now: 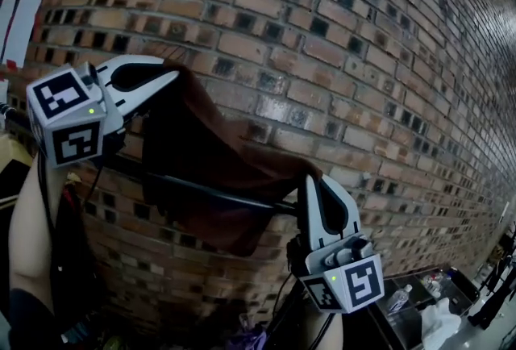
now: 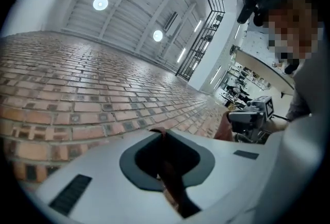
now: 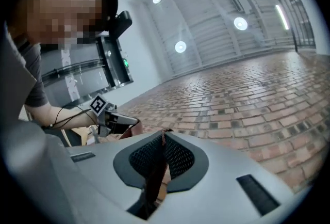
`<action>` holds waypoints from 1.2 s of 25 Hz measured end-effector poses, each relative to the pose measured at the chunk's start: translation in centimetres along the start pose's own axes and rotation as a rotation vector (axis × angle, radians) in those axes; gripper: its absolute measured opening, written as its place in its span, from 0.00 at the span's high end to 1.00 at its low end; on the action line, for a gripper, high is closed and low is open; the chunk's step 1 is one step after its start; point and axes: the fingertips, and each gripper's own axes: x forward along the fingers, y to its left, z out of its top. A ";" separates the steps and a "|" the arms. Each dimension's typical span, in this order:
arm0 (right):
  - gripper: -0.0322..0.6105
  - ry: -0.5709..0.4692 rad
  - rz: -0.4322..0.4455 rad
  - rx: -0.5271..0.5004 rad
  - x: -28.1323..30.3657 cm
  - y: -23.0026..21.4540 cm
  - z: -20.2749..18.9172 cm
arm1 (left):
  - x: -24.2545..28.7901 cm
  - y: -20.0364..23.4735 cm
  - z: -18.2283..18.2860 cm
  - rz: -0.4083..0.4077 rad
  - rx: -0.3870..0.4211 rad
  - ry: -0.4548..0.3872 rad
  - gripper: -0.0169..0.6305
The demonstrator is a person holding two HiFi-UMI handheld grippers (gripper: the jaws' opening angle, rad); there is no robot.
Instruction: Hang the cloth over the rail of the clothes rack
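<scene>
A dark brown cloth (image 1: 201, 148) is stretched between my two grippers in front of the brick wall. My left gripper (image 1: 172, 76) is at the upper left, shut on one top corner of the cloth (image 2: 172, 182). My right gripper (image 1: 311, 177) is lower and to the right, shut on the other corner (image 3: 154, 181). The cloth sags between them. The black rail (image 1: 211, 193) of the rack runs slanting below the grippers and shows as a dark line across the cloth's lower part. In each gripper view the fabric is pinched between the jaws (image 2: 161, 133) (image 3: 164, 133).
A brick wall (image 1: 363, 58) fills the background close behind the rail. White paper sheets (image 1: 18, 18) are taped at its upper left. A plastic bottle (image 1: 401, 297) and a white bag (image 1: 439, 320) lie at the lower right. The person's forearm (image 1: 28, 219) is at the left.
</scene>
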 end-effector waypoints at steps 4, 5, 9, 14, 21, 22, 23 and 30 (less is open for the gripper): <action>0.89 -0.076 -0.060 0.044 -0.6 -0.6 0.3 | -2.5 -0.3 -0.9 0.021 -0.018 0.002 0.94; 0.89 -0.092 -0.078 0.039 -0.9 -0.8 0.4 | -2.4 -1.1 -1.3 0.013 -0.010 0.016 0.94; 0.89 -0.128 -0.078 0.061 -2.0 -0.6 0.6 | -2.0 -5.1 -2.0 0.019 0.054 0.007 0.93; 0.89 -0.119 -0.009 0.129 -3.6 1.6 -1.1 | -4.8 -7.0 -3.7 0.168 0.083 -0.051 0.93; 0.89 -0.110 0.002 0.162 -6.1 4.4 -4.2 | -9.3 -8.2 -7.0 0.386 0.268 -0.056 0.93; 0.89 -0.105 0.003 0.165 -6.4 4.8 -4.7 | -9.7 -8.5 -7.6 0.412 0.282 -0.055 0.93; 0.89 -0.101 0.003 0.162 -6.6 5.2 -5.2 | -10.1 -8.8 -8.3 0.432 0.285 -0.051 0.93; 0.89 -0.026 -0.045 0.118 -8.1 6.9 -9.1 | -11.7 -10.2 -13.7 0.471 0.210 0.016 0.93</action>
